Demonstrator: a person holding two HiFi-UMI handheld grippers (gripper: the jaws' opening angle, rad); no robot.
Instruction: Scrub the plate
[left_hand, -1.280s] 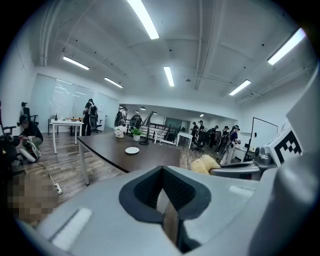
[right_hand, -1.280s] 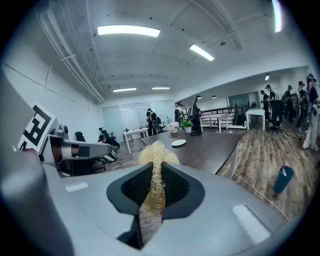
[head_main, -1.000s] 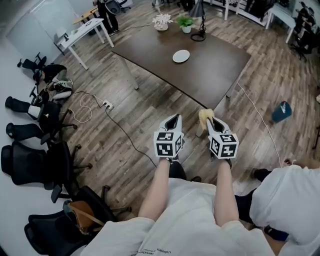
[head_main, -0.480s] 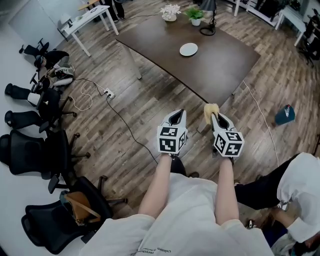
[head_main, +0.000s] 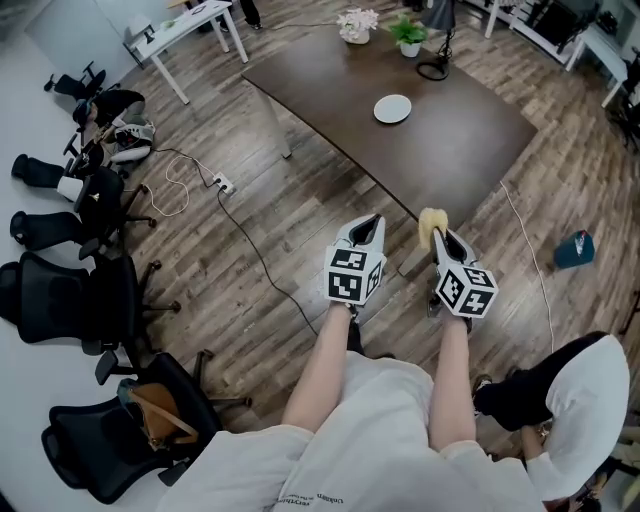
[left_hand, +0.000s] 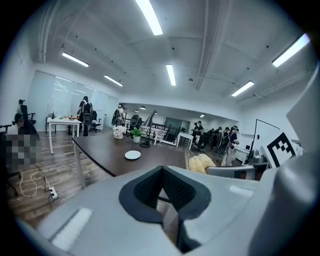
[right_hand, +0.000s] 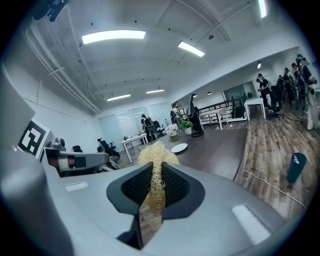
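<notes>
A small white plate (head_main: 392, 108) lies on a dark brown table (head_main: 450, 140), well ahead of both grippers; it also shows as the plate (left_hand: 132, 155) and the plate (right_hand: 179, 148) in the two gripper views. My right gripper (head_main: 438, 238) is shut on a pale yellow fibrous scrubber (head_main: 431, 222), whose tuft (right_hand: 156, 152) sticks out past the jaws. My left gripper (head_main: 366, 230) is held beside it over the wooden floor, its jaws together with nothing between them (left_hand: 162, 197). Both grippers are short of the table's near edge.
White flowers (head_main: 357, 24), a potted plant (head_main: 407, 34) and a black lamp (head_main: 437, 40) stand at the table's far end. Black office chairs (head_main: 70, 300) and a floor cable (head_main: 250, 250) lie left. A blue object (head_main: 575, 248) and a crouching person (head_main: 570, 420) are on the right.
The table and plate have drawn nearer in the head view as I move toward them. Both grippers keep their pose, the right still gripping the scrubber. The person at right has shifted.
</notes>
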